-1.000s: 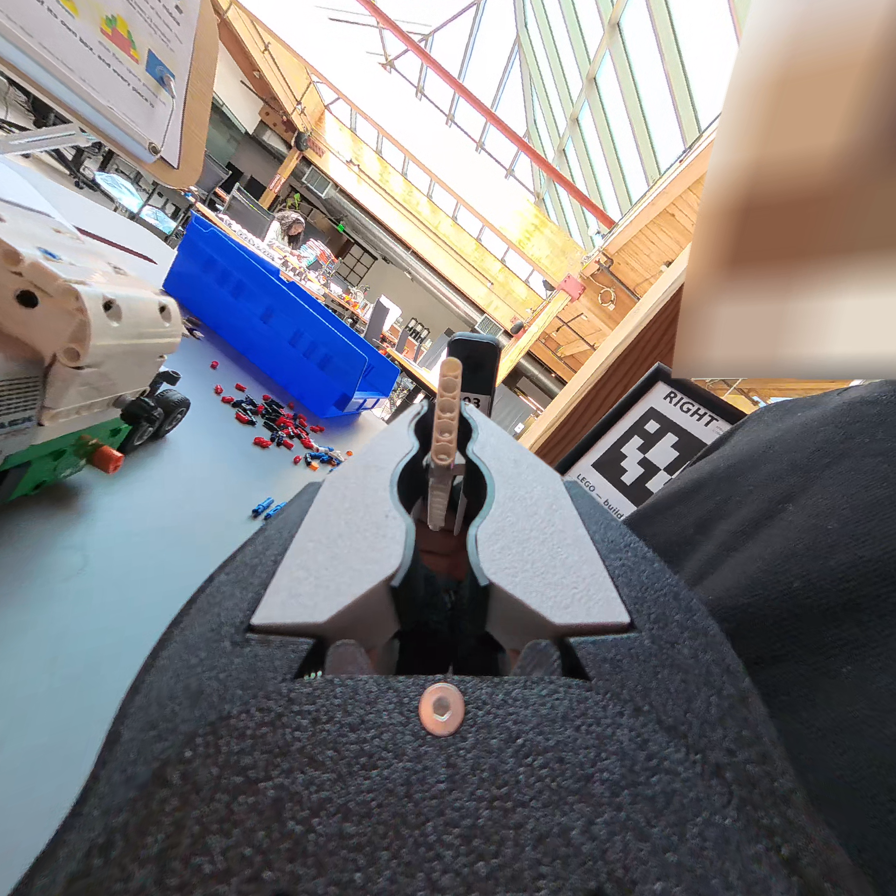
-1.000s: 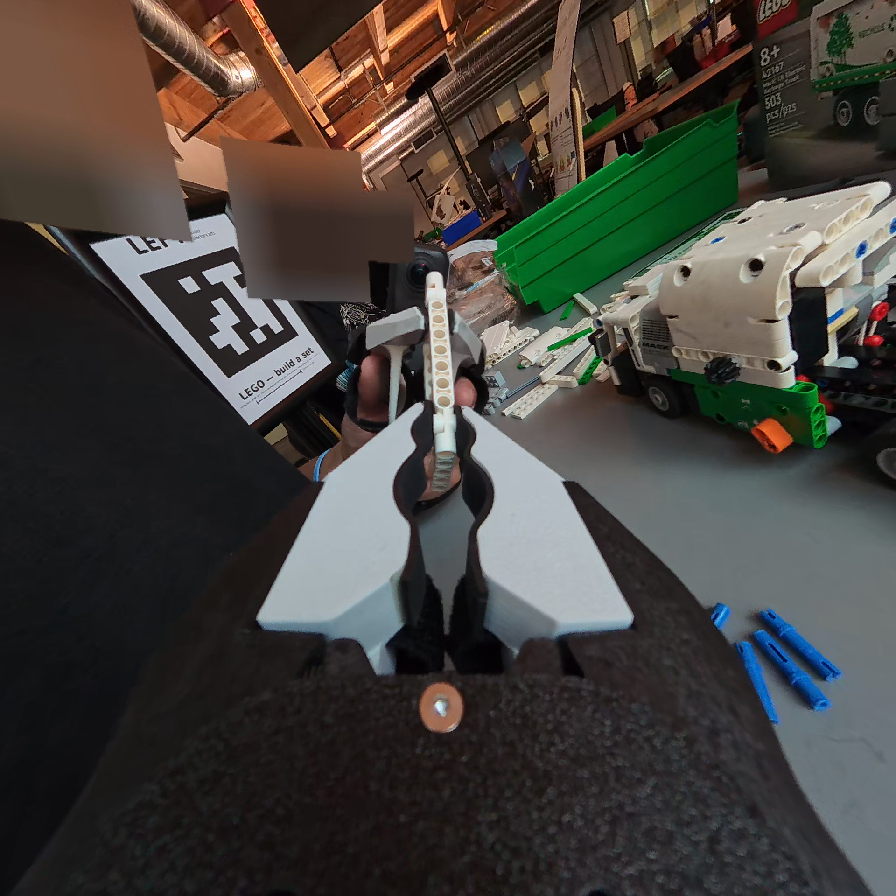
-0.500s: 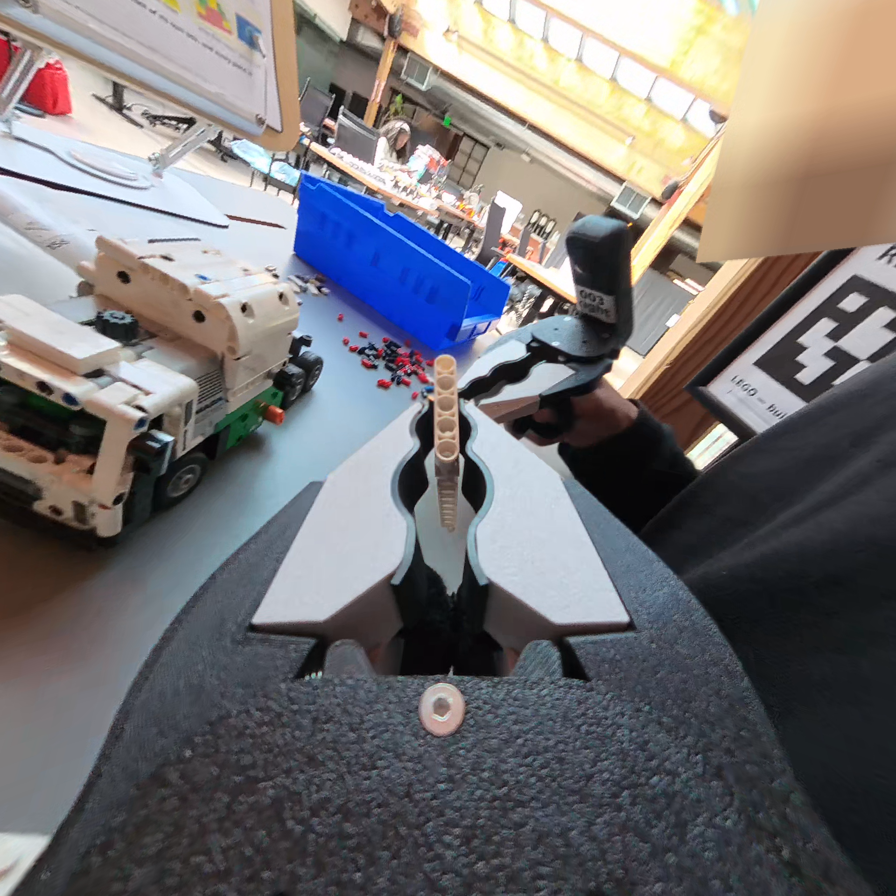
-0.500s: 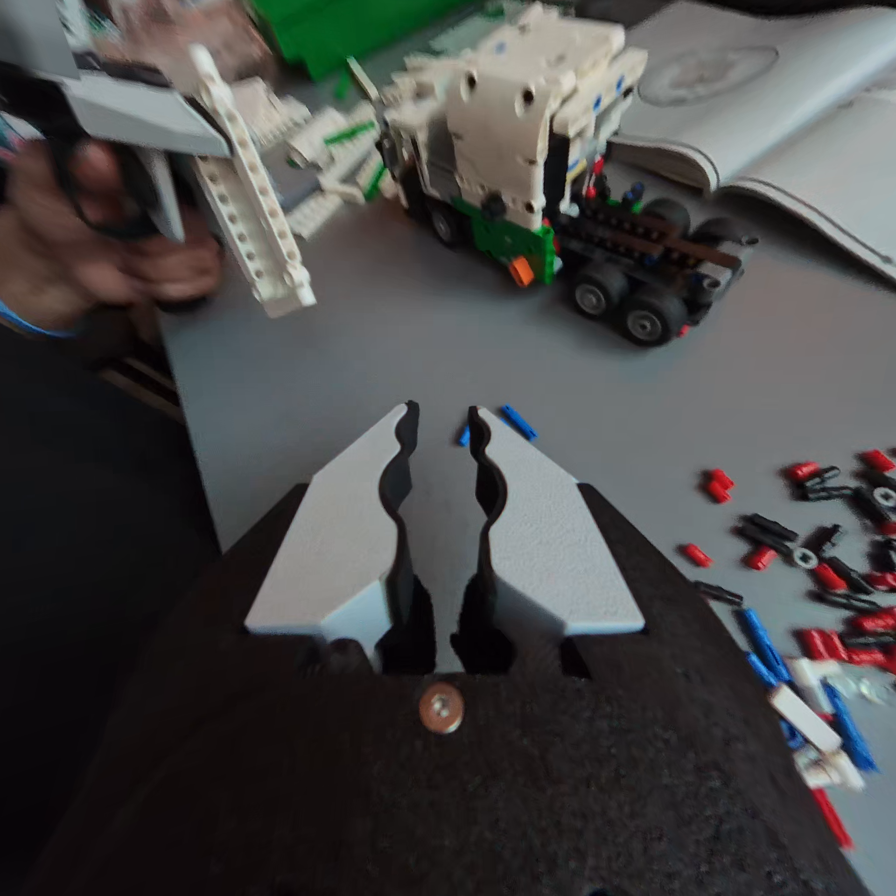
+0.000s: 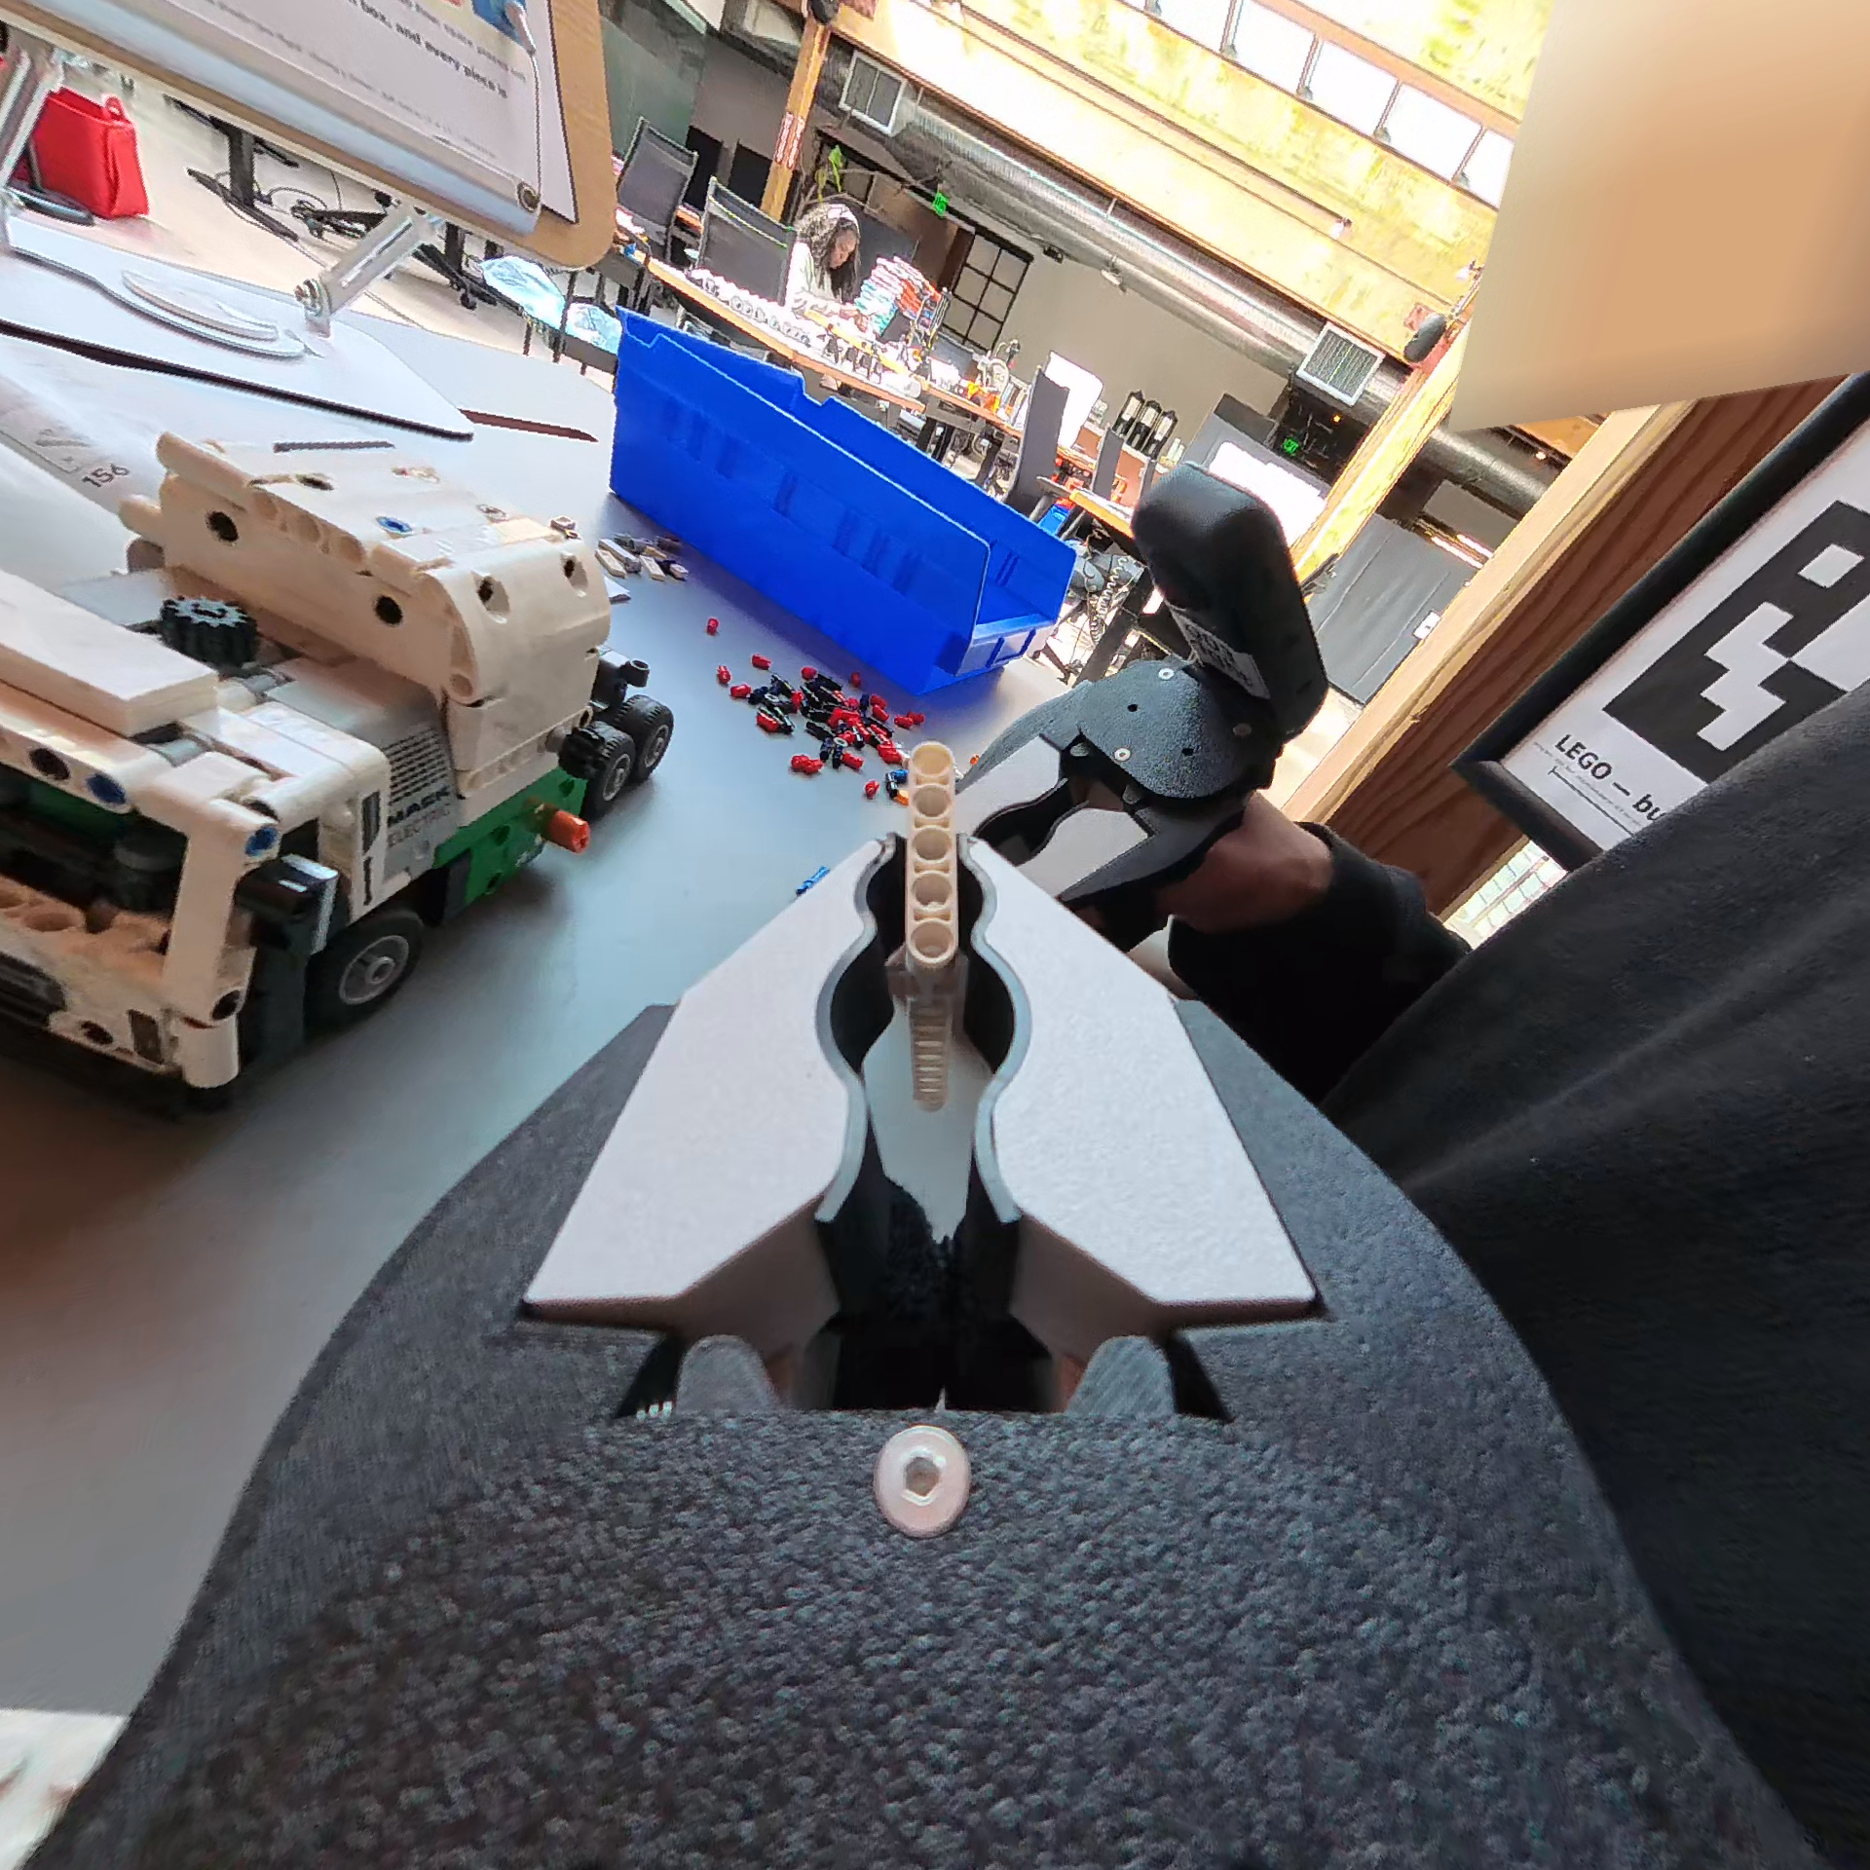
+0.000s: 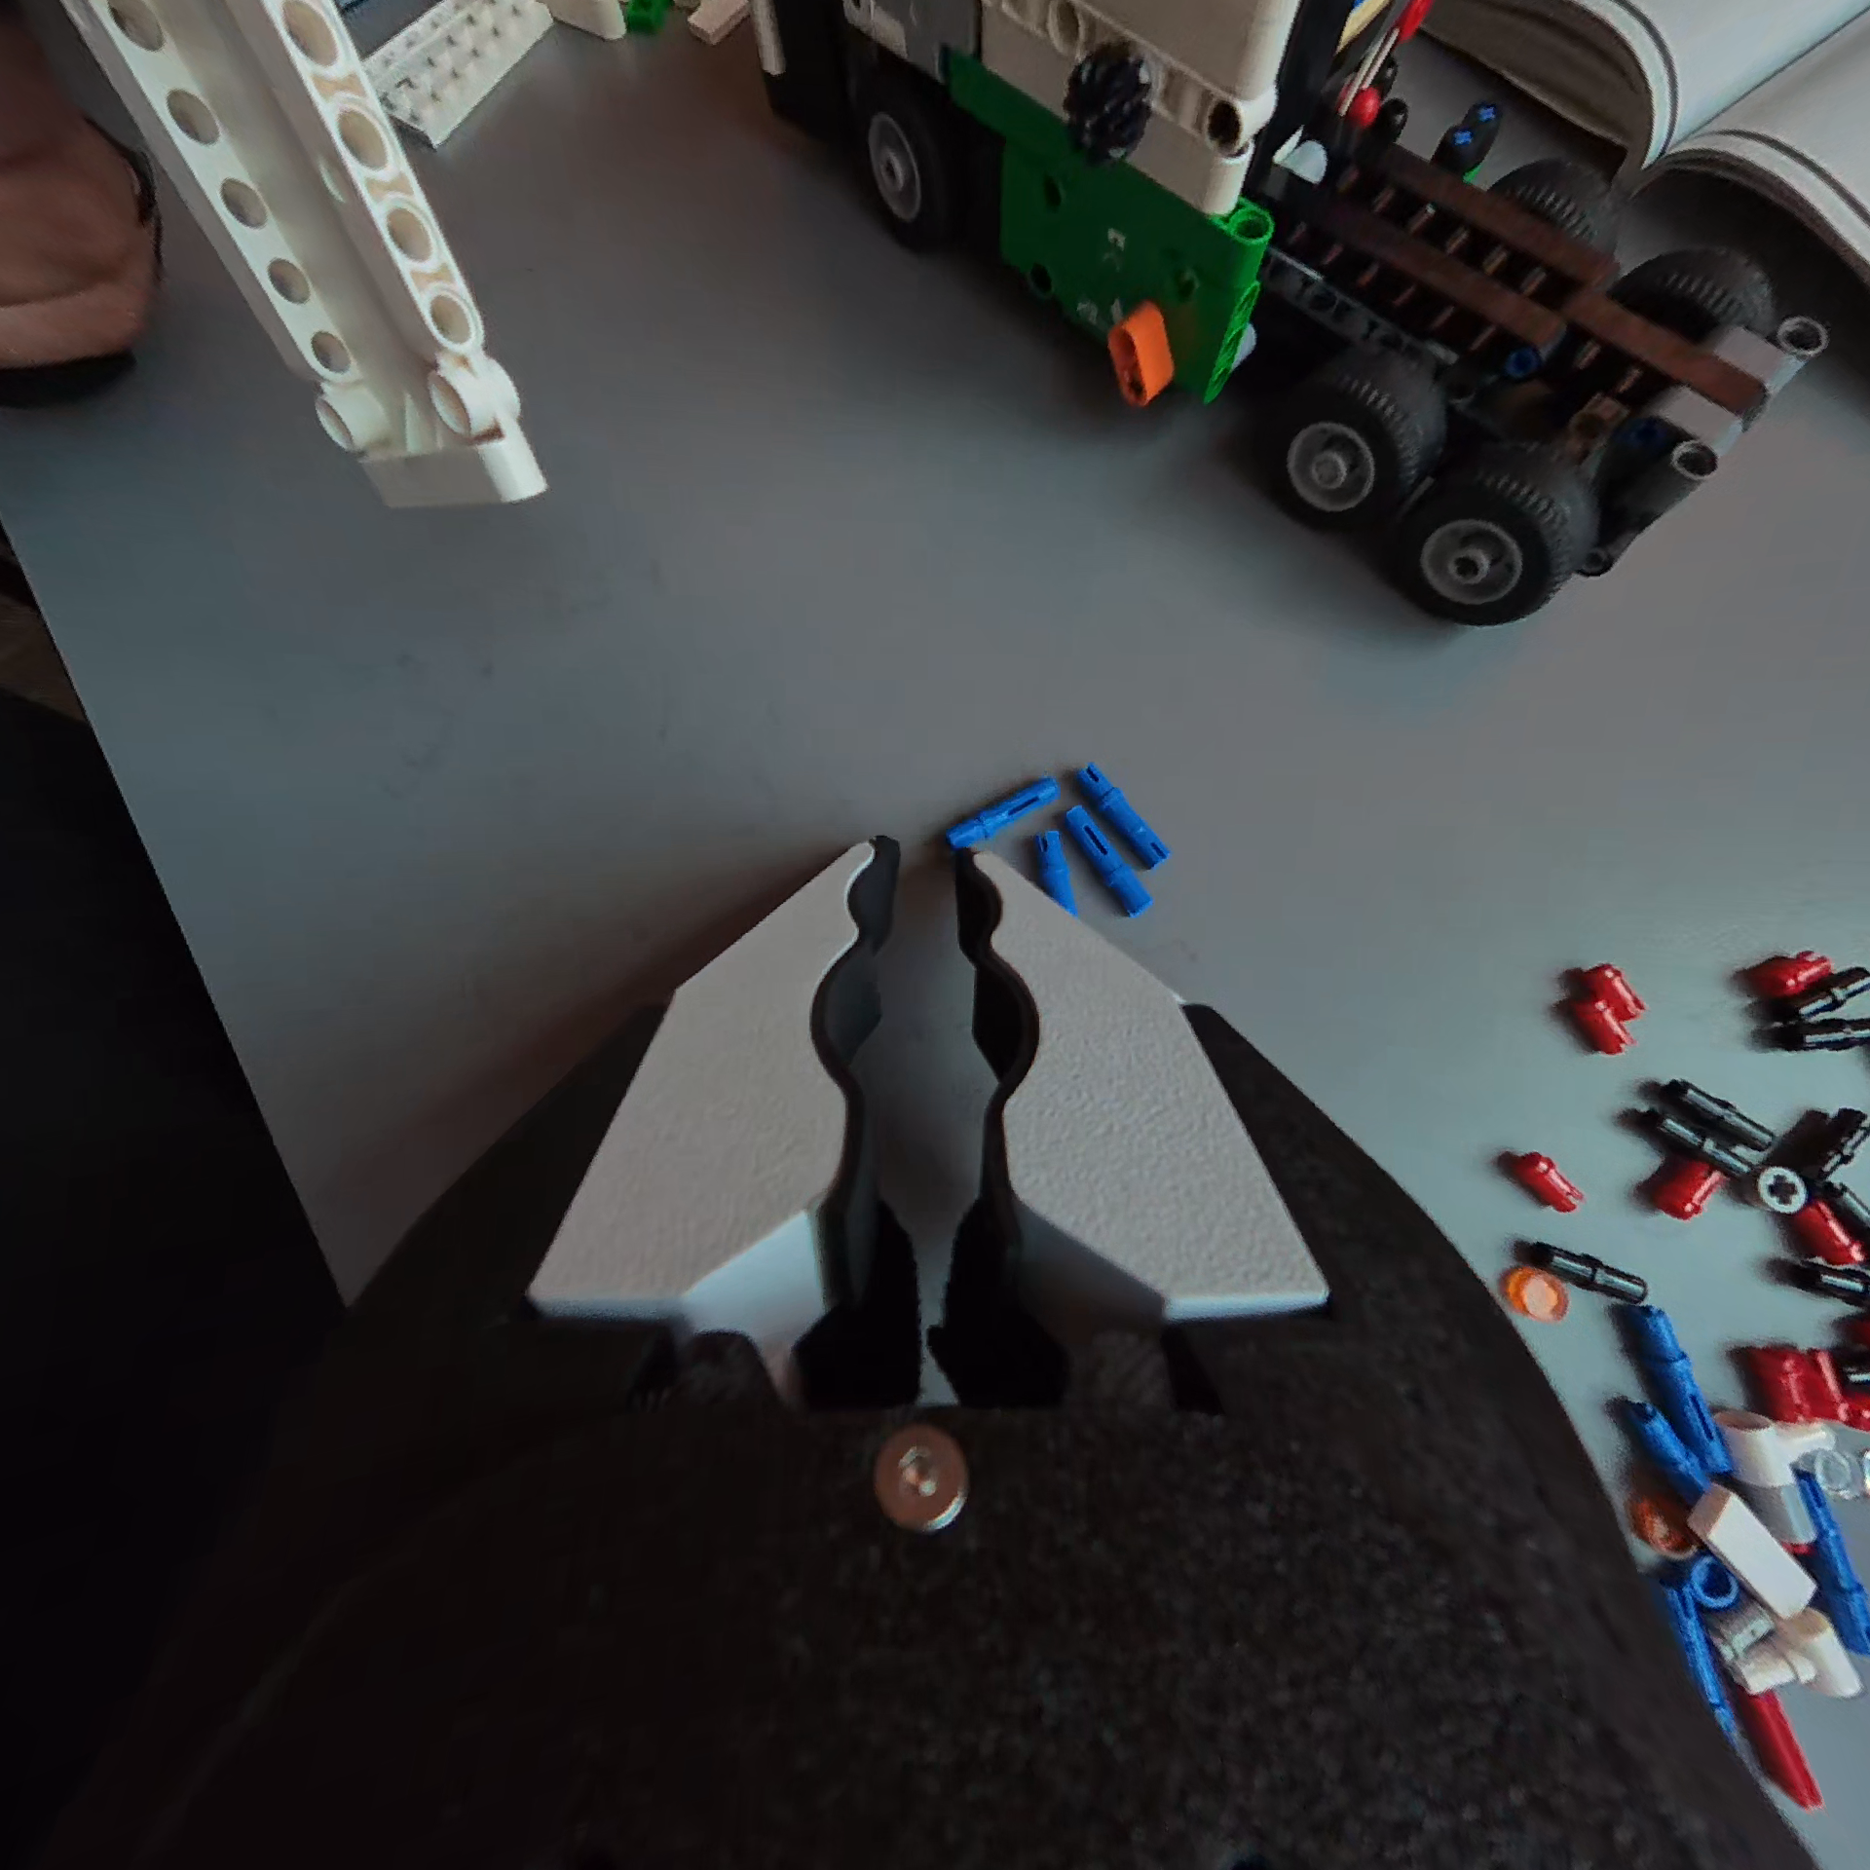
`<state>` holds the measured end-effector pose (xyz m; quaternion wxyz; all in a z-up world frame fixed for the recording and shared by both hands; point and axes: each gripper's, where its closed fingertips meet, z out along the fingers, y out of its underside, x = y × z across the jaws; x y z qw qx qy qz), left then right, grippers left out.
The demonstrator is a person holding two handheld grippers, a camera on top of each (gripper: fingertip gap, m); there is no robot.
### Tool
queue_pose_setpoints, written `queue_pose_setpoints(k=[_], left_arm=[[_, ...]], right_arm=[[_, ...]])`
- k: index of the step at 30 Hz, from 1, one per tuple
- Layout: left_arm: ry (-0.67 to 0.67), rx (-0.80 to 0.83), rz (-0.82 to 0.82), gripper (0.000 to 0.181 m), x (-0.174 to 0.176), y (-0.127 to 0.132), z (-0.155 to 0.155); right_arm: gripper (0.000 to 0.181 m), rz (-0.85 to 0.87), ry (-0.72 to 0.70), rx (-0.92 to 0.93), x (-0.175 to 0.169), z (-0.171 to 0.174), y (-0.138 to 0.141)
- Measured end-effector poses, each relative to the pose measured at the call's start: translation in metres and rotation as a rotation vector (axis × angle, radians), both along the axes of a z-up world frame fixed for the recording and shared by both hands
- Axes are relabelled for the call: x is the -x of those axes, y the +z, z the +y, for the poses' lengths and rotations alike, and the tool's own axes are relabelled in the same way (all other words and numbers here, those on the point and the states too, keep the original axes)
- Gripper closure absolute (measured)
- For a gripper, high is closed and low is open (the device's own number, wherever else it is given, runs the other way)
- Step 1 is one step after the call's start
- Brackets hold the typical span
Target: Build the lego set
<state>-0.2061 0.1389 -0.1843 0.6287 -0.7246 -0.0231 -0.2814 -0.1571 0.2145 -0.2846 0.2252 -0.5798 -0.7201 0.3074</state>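
Note:
My left gripper (image 5: 926, 860) is shut on a white holed beam assembly (image 5: 931, 860) and holds it upright above the grey table (image 5: 304, 1164). The same assembly shows at the upper left of the right wrist view (image 6: 334, 253). My right gripper (image 6: 923, 855) is open and empty, pointing down at the table just left of several blue pins (image 6: 1088, 845). It also shows in the left wrist view (image 5: 1113, 810), to the right of the beam. The white and green truck model (image 5: 263, 749) stands on the table; its chassis and wheels show in the right wrist view (image 6: 1315, 334).
A blue bin (image 5: 830, 516) stands at the back with a scatter of red, black and blue pins (image 5: 825, 713) before it. More pins and small parts lie at the right (image 6: 1740, 1265). An open booklet (image 6: 1700, 91) lies behind the truck. The table's edge runs along the left (image 6: 152, 810). Tip to tip, the grippers are about 15 cm apart.
My right gripper let go of the white beam, swung away and down toward the table, and now hangs open by the blue pins. My left gripper keeps the beam and has tilted toward the table.

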Motion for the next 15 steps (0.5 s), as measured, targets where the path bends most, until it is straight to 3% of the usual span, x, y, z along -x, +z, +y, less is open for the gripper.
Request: queue_pose_setpoints(k=[4, 9, 15], left_arm=[[0.002, -0.002, -0.001, 0.175, 0.002, -0.001, -0.003], [-0.004, -0.001, 0.005, 0.175, 0.001, -0.002, -0.007], [-0.021, -0.008, 0.033, 0.175, -0.003, -0.002, -0.008]], right_arm=[[0.170, 0.013, 0.028, 0.053, 0.005, -0.011, 0.003], [0.170, 0.062, 0.064, -0.006, 0.006, 0.006, 0.013], [0.171, -0.032, 0.260, -0.027, 0.004, 0.000, 0.002]])
